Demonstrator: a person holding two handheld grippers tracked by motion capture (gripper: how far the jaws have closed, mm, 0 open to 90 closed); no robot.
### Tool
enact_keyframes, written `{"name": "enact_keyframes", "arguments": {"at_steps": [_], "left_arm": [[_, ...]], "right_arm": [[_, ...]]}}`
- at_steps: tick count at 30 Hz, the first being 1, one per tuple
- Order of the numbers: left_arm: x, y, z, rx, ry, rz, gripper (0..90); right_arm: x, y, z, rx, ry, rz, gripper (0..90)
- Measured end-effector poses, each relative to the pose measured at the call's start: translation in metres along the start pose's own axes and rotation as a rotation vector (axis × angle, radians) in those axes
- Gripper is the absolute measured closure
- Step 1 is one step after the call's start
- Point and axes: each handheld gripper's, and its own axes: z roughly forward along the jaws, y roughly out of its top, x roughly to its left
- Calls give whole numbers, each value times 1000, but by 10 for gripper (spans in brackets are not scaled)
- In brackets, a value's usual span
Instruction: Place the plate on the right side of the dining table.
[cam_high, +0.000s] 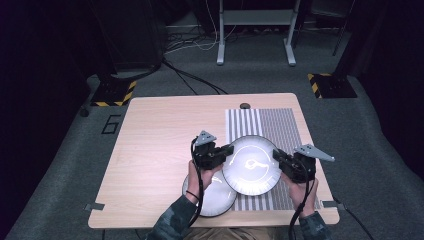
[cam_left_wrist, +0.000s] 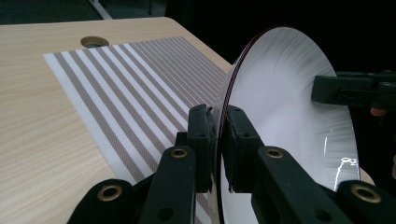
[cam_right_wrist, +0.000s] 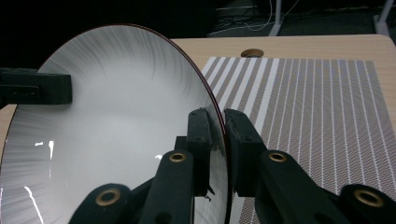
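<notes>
Pale wood grain covers the counter (cam_high: 160, 150), a rectangle with rounded corners standing on grey carpet (cam_high: 60, 165) in a dark room. A striped mat (cam_high: 285, 125) lies on its right half, reaching from near the far edge to the near edge, and a round cable hole (cam_high: 244, 106) sits just beyond the mat's far end. Past the counter stand the legs of a white frame (cam_high: 255, 30), loose cables (cam_high: 195, 80) on the floor, and two black bases with yellow-black hazard tape (cam_high: 116, 92).

A white plate (cam_high: 251, 165) with a dark rim is over the near part of the mat, held from both sides. The left gripper (cam_high: 229, 150) is clamped on its left rim; in the left gripper view the jaws pinch the thin edge between them. The right gripper (cam_high: 276, 155) is clamped on the opposite rim, its jaws likewise closed on the edge in the right gripper view. A second plate (cam_high: 216, 197) lies on the bare wood near the front edge, partly under the held plate and the left hand (cam_high: 202, 172).

The left half of the counter is bare wood out to its edges, and the far stretch of the mat is uncovered. The right gripper is close to the counter's right edge, and the right hand (cam_high: 302, 192) is close to the front one.
</notes>
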Motion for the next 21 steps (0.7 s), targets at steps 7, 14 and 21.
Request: {"name": "enact_keyframes", "arguments": {"at_steps": [7, 14, 21], "left_arm": [[-5, 7, 17, 24, -6, 12, 822], [-12, 16, 27, 32, 4, 45, 822], [-10, 18, 36, 42, 9, 39, 821]], "right_arm": [[-16, -3, -1, -4, -11, 40, 802], [-28, 1, -1, -15, -13, 53, 798], [-37, 3, 3, -10, -9, 63, 795]]}}
